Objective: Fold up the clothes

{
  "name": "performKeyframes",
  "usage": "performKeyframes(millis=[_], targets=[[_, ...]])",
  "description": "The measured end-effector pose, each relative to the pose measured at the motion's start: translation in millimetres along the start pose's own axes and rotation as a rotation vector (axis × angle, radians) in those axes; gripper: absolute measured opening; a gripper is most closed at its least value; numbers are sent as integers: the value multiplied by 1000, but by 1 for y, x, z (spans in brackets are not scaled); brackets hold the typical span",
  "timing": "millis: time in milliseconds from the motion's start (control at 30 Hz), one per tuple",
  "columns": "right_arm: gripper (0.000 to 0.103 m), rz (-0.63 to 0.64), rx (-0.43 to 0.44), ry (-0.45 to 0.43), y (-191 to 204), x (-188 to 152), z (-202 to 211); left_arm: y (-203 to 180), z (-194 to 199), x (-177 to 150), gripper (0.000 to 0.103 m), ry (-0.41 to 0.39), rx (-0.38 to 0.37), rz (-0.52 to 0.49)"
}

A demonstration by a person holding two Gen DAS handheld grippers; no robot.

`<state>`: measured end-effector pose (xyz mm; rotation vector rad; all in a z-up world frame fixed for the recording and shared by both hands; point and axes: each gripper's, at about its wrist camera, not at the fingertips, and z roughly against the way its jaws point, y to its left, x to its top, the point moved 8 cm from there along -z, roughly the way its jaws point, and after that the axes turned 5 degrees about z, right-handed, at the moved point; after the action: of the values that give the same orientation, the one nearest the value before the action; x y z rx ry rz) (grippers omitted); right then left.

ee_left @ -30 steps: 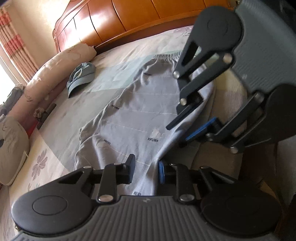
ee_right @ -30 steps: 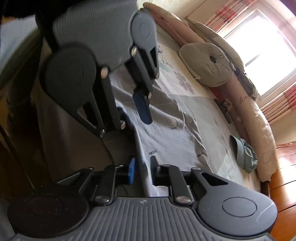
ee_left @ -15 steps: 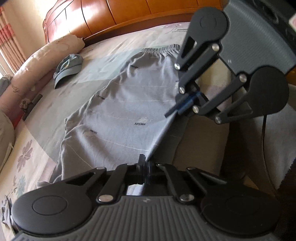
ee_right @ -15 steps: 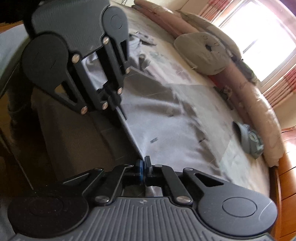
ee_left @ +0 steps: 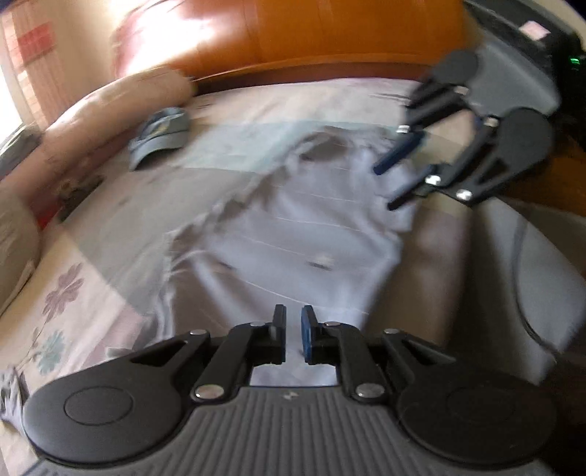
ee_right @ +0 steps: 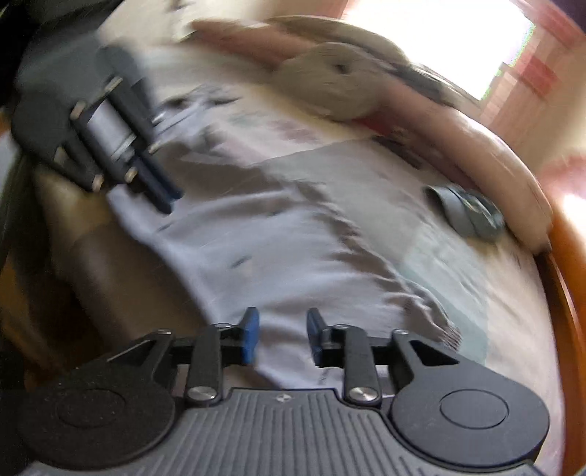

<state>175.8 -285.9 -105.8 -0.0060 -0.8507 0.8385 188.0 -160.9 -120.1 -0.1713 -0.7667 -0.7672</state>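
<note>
Between the fingers of the left gripper (ee_left: 293,335) a narrow gap shows, with the pale grey trousers (ee_left: 304,234) lying below and nothing pressed by the pads; its jaws are opening. The right gripper (ee_right: 280,338) stands wider, its 2 blue pads clear of the cloth, and its jaws are opening too.

Only the left wrist view takes in the orange wooden headboard (ee_left: 329,33) and the right gripper from outside, hanging above the trousers' near edge. Only the right wrist view takes in the bright window (ee_right: 439,40) and the round grey cushion (ee_right: 329,84), plus the left gripper from outside over the far end of the garment. Both views catch the blue-grey cap (ee_left: 161,133) beside the long pink bolster (ee_left: 110,110).

The trousers lie spread lengthwise along the edge of the bed (ee_left: 73,293), on the patterned sheet, rumpled into ridges along the inner side, with thin pale stripes across; both frames are blurred.

Half a second ago both grippers were pinched shut on the garment's edge, which stretched taut between them; now the edge is released and the cloth lies slack.
</note>
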Motion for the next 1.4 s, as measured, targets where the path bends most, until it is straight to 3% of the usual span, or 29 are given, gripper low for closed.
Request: performKeyframes(millis=[100, 200, 267, 333, 433, 500, 567, 667, 733, 800, 833, 967, 1100, 1200, 1333, 1400], targets=[[43, -170, 20, 10, -19, -5, -22, 8, -22, -4, 13, 20, -20, 110], [44, -252, 12, 80, -23, -29, -40, 7, -25, -20, 12, 32, -21, 160], [53, -303, 4, 74, -26, -46, -34, 10, -17, -29, 13, 35, -33, 204], [54, -364, 7, 73, -31, -61, -22, 13, -10, -33, 15, 45, -40, 232], [54, -368, 1, 84, -32, -66, -11, 18, -3, -34, 20, 48, -40, 250], [55, -377, -6, 90, -35, -60, -9, 21, -3, -24, 31, 32, -21, 220], [61, -381, -38, 47, -45, -45, -11, 25, -6, -14, 36, 4, -18, 226], [64, -418, -73, 27, -55, -37, -21, 29, -14, -7, 36, -6, -19, 266], [65, -442, -94, 61, -58, -44, -30, 29, -20, -15, 39, 26, -6, 291], [69, -444, -109, 107, -54, -56, -37, 29, -22, -31, 45, 60, 17, 324], [71, -437, -118, 93, -51, -60, -35, 31, -18, -37, 47, 40, 13, 363], [94, -458, -117, 74, -39, -66, -27, 35, -6, -46, 50, 44, 18, 422], [96, -416, -141, 104, -27, -49, -29, 44, 3, -34, 53, 6, 56, 426], [99, -411, -113, 41, -18, -25, -28, 52, 3, -31, 57, -25, 33, 496], [101, -418, -63, 51, -4, -11, -43, 49, -4, -51, 59, 25, 29, 553], [103, -418, -49, 102, 4, -19, -54, 46, 2, -57, 67, 10, 19, 565]])
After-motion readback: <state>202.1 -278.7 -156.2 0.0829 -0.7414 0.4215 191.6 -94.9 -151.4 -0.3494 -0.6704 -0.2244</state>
